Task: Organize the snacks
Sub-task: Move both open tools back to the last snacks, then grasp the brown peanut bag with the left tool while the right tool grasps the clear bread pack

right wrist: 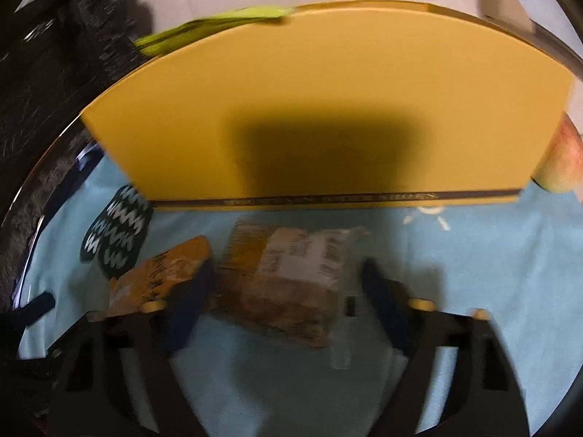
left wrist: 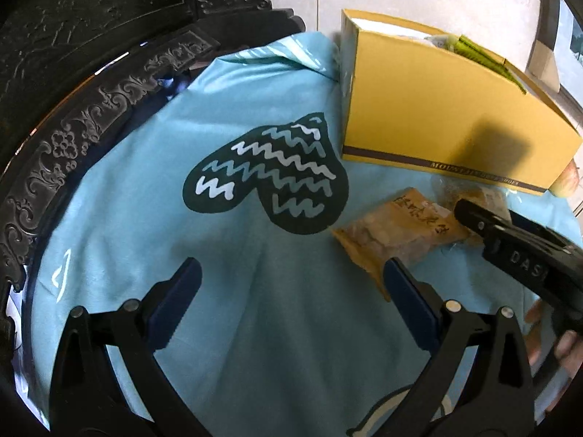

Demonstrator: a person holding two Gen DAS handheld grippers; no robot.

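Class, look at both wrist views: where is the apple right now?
The apple sits at the far right edge of the right wrist view, on the blue cloth, tucked beside the right end of the yellow box.

Bright daylight, blurred right view, fisheye-warped

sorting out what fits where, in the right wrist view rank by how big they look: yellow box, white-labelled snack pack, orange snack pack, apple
1. yellow box
2. white-labelled snack pack
3. orange snack pack, partly hidden by a finger, so unsure
4. apple, cut off by the box and frame edge, so unsure
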